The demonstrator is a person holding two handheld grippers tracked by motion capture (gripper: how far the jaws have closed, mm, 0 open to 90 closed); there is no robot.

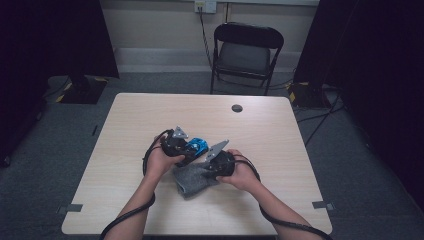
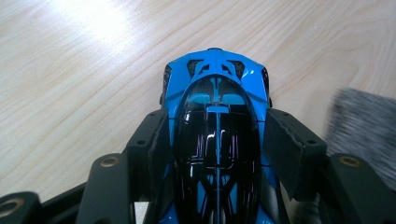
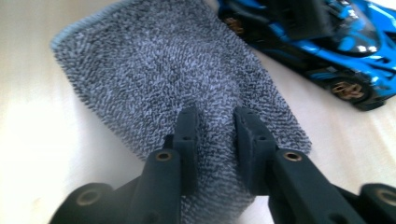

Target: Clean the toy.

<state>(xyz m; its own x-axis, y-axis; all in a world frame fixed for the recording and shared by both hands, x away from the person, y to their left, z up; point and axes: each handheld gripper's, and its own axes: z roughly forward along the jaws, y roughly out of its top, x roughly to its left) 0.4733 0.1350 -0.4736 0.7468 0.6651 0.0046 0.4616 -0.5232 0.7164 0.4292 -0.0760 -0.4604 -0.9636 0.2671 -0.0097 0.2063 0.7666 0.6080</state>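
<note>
Bench (image 1: 150, 200) of pale wood carries a blue and black toy car (image 1: 196, 146) and a grey terry cloth (image 1: 192, 180), both a little near of its middle. The car sits just left of and slightly beyond the cloth.

Left tool (image 1: 186, 150) grasps the toy car: in the left gripper view both black pads press against the sides of the car (image 2: 217, 135), around its glossy black cabin, and the blue nose points away over the wood. A corner of the cloth (image 2: 364, 126) shows at the right edge of that view.

Right tool (image 1: 210, 167) rests on the grey cloth, on its far right part. In the right gripper view the cloth (image 3: 163, 74) bunches up between the two jaws; they stand close together with a ridge of fabric between them, yet whether the pads actually pinch it I cannot tell. The car (image 3: 327, 42) lies at the upper right of that view, just beyond the cloth's edge.

A black folding chair (image 1: 246, 52) stands beyond the far edge of the bench.
</note>
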